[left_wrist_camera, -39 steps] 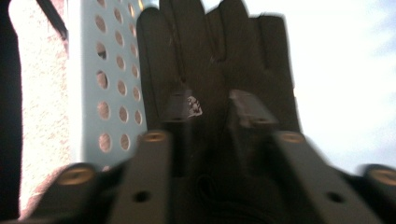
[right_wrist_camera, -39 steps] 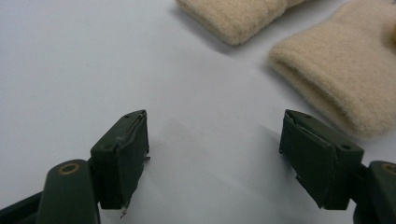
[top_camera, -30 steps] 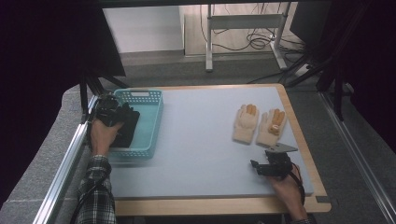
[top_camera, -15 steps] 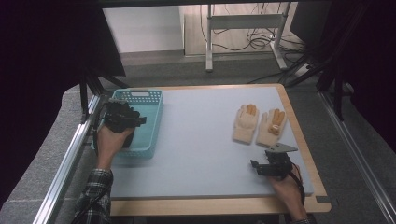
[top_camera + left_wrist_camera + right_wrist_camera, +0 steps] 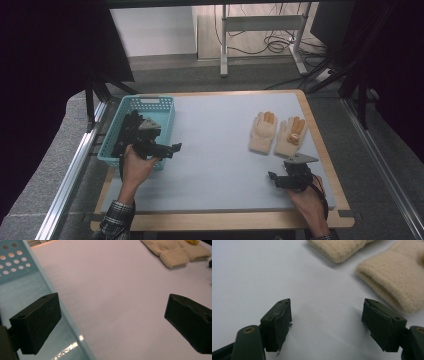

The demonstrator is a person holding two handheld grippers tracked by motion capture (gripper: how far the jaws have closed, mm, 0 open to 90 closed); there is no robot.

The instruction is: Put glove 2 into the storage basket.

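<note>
In the high view a dark item (image 5: 131, 131) is seen lying in the teal basket (image 5: 165, 107), just behind the left gripper (image 5: 174, 148); it is hidden in the left gripper view, where the fingers (image 5: 37, 322) are seen wide apart, just opened, nothing between, straddling the basket wall. The two beige gloves (image 5: 276, 134) are seen whole from above on the table (image 5: 215, 150); only cuffs (image 5: 387, 277) are caught just ahead of the right gripper (image 5: 327, 322), fingers apart, empty.

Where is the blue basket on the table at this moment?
In the high view, the blue basket sits at the table's far left corner, with the left gripper at its near right edge.
</note>
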